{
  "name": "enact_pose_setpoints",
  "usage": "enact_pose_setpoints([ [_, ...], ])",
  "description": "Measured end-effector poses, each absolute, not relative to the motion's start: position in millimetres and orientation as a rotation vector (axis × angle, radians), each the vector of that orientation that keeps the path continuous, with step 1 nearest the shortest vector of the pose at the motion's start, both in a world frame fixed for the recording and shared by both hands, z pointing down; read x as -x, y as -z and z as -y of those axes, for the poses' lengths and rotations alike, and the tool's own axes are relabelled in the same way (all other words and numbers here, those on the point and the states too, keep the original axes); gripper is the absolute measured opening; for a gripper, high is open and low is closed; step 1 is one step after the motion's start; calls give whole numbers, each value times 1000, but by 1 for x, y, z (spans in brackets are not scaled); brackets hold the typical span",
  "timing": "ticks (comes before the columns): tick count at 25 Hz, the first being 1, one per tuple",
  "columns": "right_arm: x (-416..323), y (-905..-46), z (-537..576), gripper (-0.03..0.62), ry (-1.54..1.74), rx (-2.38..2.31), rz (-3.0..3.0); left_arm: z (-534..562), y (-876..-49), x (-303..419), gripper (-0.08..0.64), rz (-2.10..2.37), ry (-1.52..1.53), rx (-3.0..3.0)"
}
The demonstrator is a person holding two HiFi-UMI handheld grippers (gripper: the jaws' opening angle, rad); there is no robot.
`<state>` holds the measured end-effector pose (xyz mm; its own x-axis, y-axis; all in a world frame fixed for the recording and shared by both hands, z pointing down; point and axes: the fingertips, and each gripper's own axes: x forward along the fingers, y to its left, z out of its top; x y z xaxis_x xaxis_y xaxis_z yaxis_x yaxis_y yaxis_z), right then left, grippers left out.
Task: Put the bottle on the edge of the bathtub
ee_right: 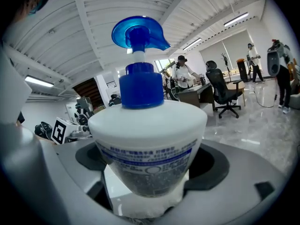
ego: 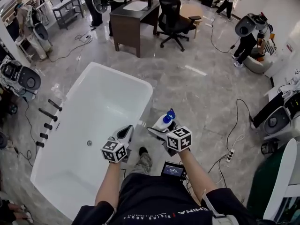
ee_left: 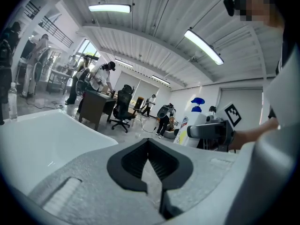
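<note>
- Right gripper (ego: 161,127) (ee_right: 150,193): jaws clamped on the bottle (ego: 163,121) (ee_right: 147,135), pinching the lower body from both sides.
- Bottle is white with a blue label band and a blue pump head (ee_right: 137,34). It stands roughly upright in the jaws, pump end pointing away from the person.
- Bottle position: in the air over the grey floor, just beside the near right side of the bathtub (ego: 140,86), not touching the rim.
- Left gripper (ego: 125,134) (ee_left: 149,165): pads pressed together at the tips with only a thin slit behind them, nothing held. Head view puts it by the tub's right rim, near the right gripper.
- Tub is white, drain (ego: 89,143) visible in the bottom, black fittings (ego: 47,118) along the far left rim.
- Background: dark desk (ego: 129,25), office chair (ego: 176,20), several other people standing around.
</note>
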<state>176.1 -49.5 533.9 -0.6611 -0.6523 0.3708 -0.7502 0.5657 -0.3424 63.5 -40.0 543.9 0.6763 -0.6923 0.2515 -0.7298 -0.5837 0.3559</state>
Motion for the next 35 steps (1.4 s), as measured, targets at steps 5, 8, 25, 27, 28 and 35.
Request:
enact_pose_setpoints([
  [5,-175,-525,142,502,-724,-1175,2594,130,-541,-67,9,1095,-119,-2449],
  [8,-171,-525,183,502,-725,-1163,2599,171,-537,-67,9,1097,-122,-2456],
  [25,-90,-539,353,502,-695,-759,2695,319,-539,-12,9,1397,-47,-2304],
  [27,-78,-539,378,502,-681,-670,2708,341,-539,-4,9,1466,-35,-2265],
  [28,-73,-538,390,502,-675,-625,2712,351,-537,0,9,1505,-26,-2241],
  [35,-49,-522,468,502,-583,-336,2729,412,-517,26,9,1764,43,-2075],
])
